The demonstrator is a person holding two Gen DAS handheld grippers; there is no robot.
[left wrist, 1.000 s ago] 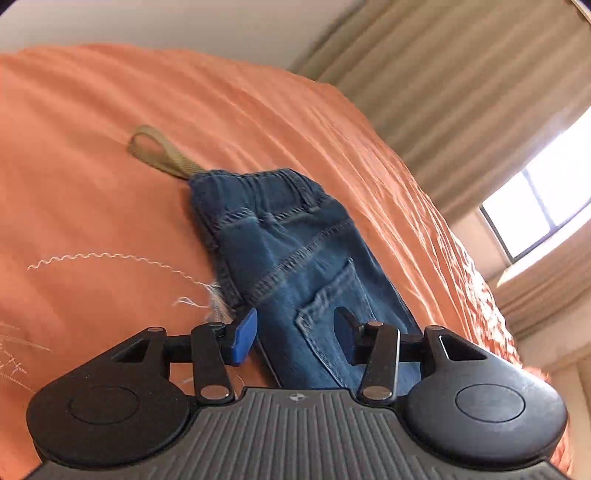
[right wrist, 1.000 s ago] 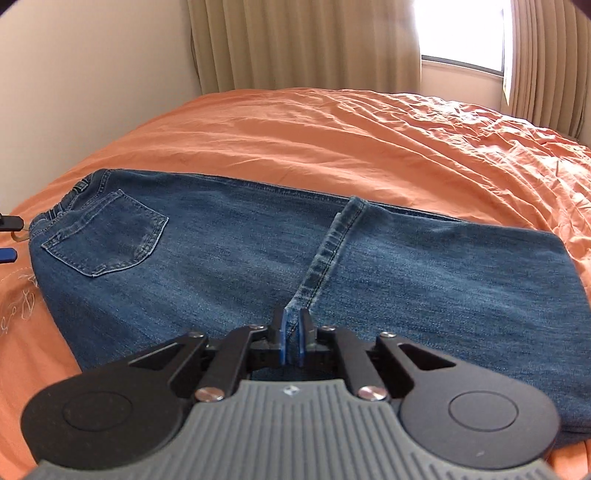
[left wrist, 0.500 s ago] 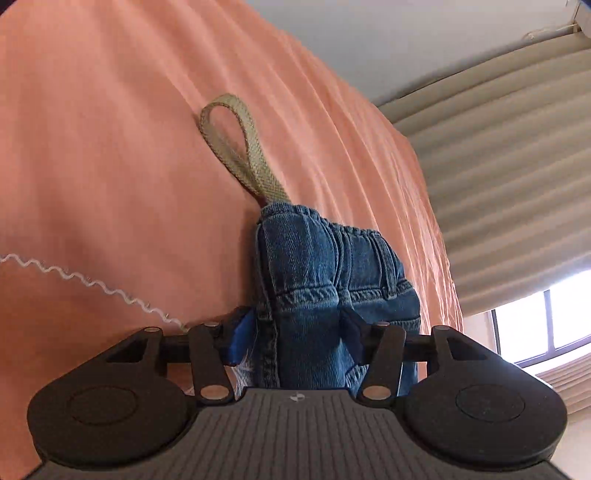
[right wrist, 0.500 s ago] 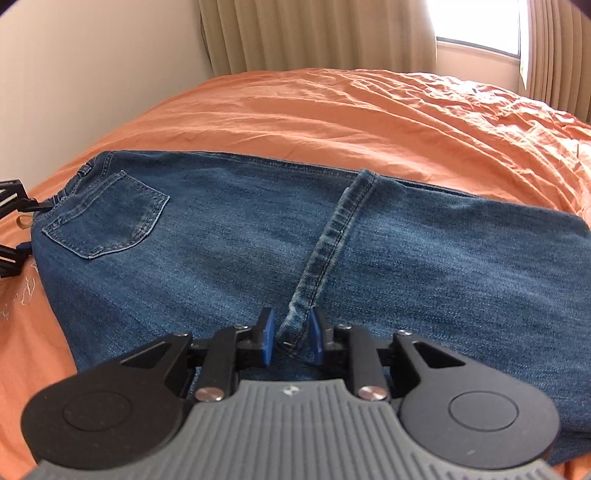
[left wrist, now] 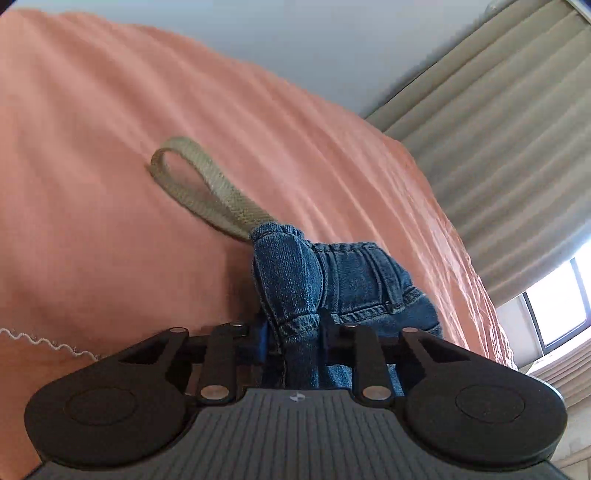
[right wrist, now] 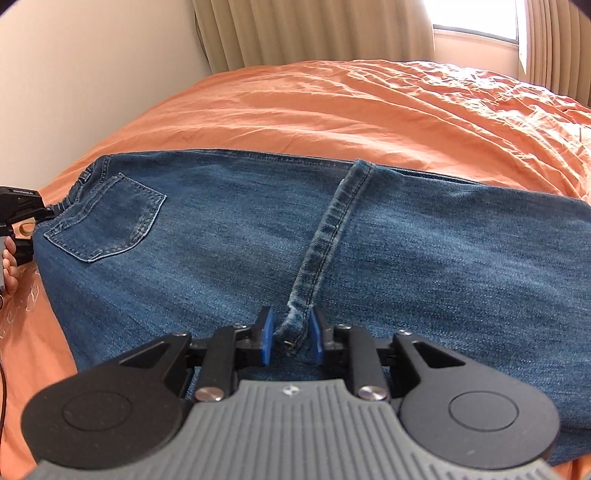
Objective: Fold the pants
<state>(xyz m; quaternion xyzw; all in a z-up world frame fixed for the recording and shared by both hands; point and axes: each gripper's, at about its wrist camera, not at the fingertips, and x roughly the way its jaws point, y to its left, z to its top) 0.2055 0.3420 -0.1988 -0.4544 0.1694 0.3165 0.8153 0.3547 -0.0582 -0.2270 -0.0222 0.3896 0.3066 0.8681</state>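
Blue jeans point(right wrist: 229, 236) lie folded on an orange bedspread point(right wrist: 369, 107), back pocket at the left, a leg hem lying across the middle. My right gripper point(right wrist: 291, 336) is open, its blue pads on either side of the hem's near end point(right wrist: 295, 317). My left gripper point(left wrist: 293, 332) is shut on the waistband corner of the jeans point(left wrist: 291, 280), which bunches up between the jaws. The left gripper also shows at the left edge of the right wrist view point(right wrist: 18, 218), at the waistband.
A beige webbing loop point(left wrist: 199, 188) lies on the bedspread point(left wrist: 110, 147) just past the waistband. White stitching point(left wrist: 40, 341) marks the cover at the left. Curtains point(left wrist: 498, 147) and a window point(right wrist: 476, 18) stand beyond the bed; a wall point(right wrist: 74, 74) is on the left.
My left gripper moved onto the waistband corner and closed on it. My right gripper opened and let go of the leg hem, which now lies between its pads.
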